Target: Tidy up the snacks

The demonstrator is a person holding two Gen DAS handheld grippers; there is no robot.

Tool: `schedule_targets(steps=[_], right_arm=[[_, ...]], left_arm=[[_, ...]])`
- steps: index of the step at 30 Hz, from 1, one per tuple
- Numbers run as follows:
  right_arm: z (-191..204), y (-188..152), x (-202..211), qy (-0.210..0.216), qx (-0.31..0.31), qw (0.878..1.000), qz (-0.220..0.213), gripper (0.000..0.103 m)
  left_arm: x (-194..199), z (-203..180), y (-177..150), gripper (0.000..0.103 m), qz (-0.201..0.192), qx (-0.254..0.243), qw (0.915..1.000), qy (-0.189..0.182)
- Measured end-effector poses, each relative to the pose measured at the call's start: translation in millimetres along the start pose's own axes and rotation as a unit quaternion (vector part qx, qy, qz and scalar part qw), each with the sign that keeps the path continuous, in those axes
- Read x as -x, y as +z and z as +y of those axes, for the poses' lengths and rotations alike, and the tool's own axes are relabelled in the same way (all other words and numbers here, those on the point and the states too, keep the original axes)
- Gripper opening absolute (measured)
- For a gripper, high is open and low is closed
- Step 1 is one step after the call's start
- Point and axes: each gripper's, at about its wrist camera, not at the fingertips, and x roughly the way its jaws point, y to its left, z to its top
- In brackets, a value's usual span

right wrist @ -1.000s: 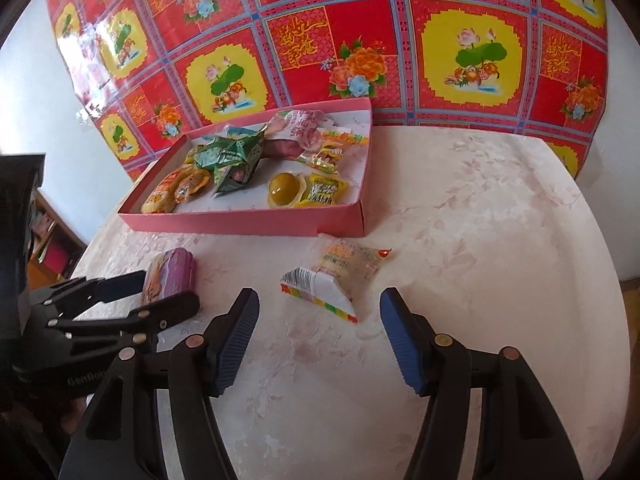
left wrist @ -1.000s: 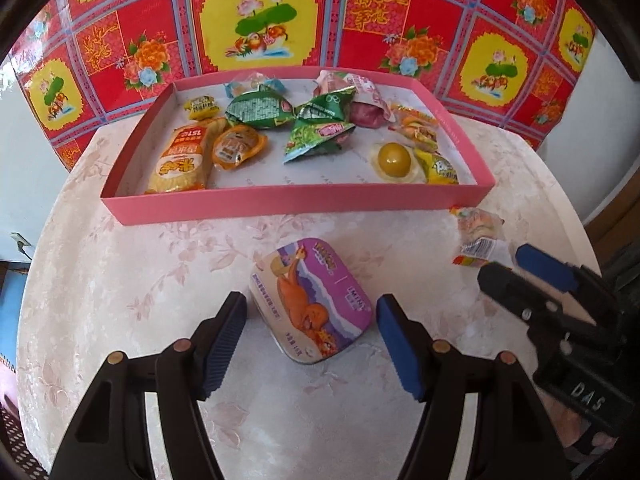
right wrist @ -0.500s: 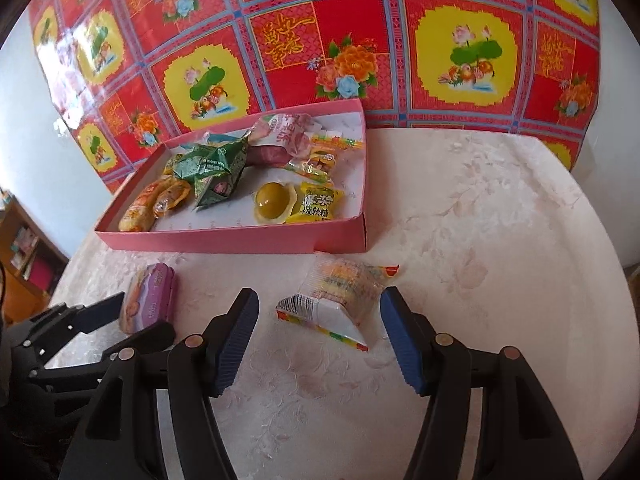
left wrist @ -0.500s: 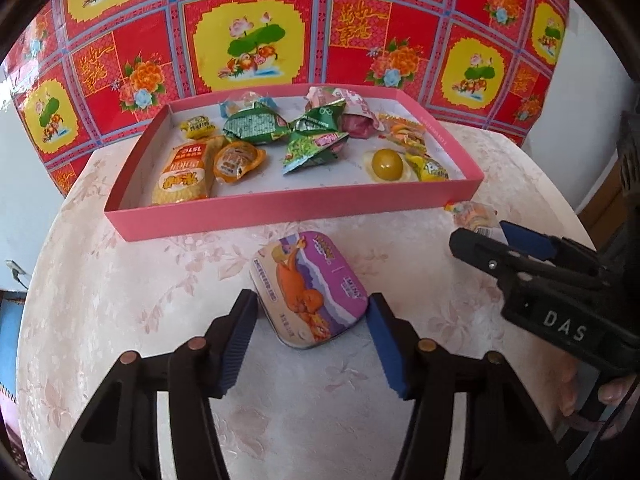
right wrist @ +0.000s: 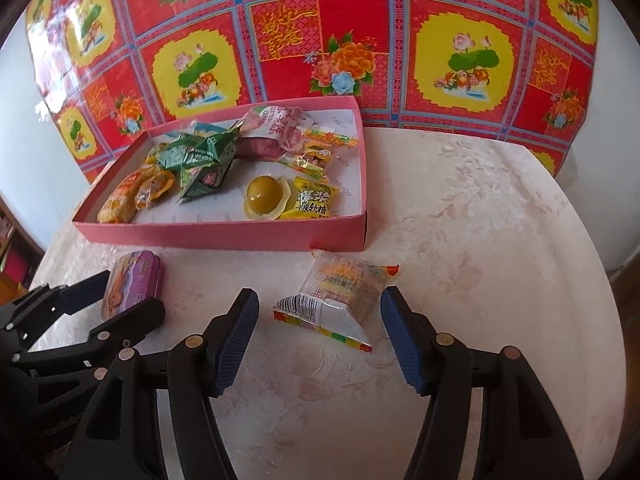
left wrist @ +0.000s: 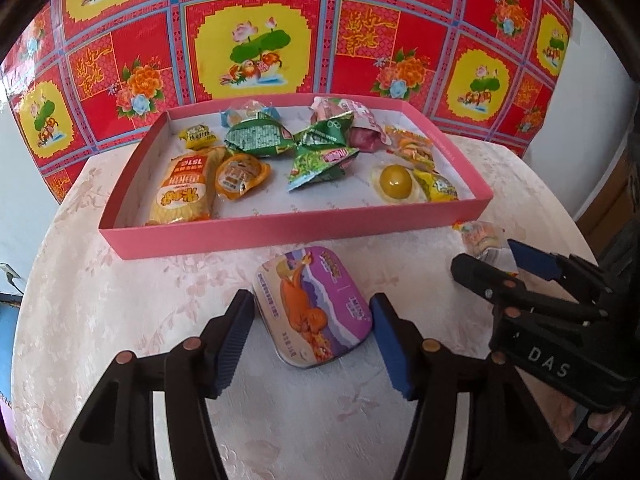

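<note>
Left tongs [left wrist: 312, 338]: spread wide, blue pads either side of a purple tin [left wrist: 314, 308] lying flat on the counter [left wrist: 120, 320], lower centre of the left wrist frame. The pads stand just beside the tin's edges; contact cannot be confirmed, and nothing is gripped. The tin's lid bears an orange cartoon figure and small print too fine to read.

Right tongs [right wrist: 318, 338]: likewise released, pads flanking a clear candy packet [right wrist: 340, 296] at the centre of the right wrist frame, with a gap on both sides. The packet shows a barcode on its near flap and multicoloured contents; it rests on the counter just in front of the near right corner of the pink box [right wrist: 224, 236].

Pink box, left wrist view [left wrist: 280, 228]: open, sitting mid-frame against a red and yellow floral backdrop [left wrist: 256, 40]. Contents include:
- an orange-yellow packet [left wrist: 182, 192] at left, marked "151" upside down along with Chinese characters;
- green wrapped packets [left wrist: 256, 136] at centre, print illegible;
- a round yellow jelly cup [left wrist: 396, 182] at right;
- a yellow sachet [right wrist: 314, 202] beside the cup, Chinese characters legible in the right wrist view;
- a pink-and-white wrapper [right wrist: 276, 120] at the far edge.

The right device, seen at the right edge of the left wrist frame, carries the lettering "DAS" [left wrist: 546, 362].
</note>
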Motion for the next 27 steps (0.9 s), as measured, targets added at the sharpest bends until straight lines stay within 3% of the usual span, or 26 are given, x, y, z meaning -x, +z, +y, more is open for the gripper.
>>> schedule_targets(steps=[7,27], right_arm=[[-6.9,-0.9,2.3,-0.005,-0.017,1.000,-0.004,0.051],[-11.8,-16.9,22.8,0.011,-0.021,1.000,-0.010,0.041]], left_arm=[[2.3,6.7,0.2,0.054,-0.004,0.008,0.9999,-0.008],[30.6,14.1,-0.7,0.054,-0.026,0.026,0.9991,-0.024]])
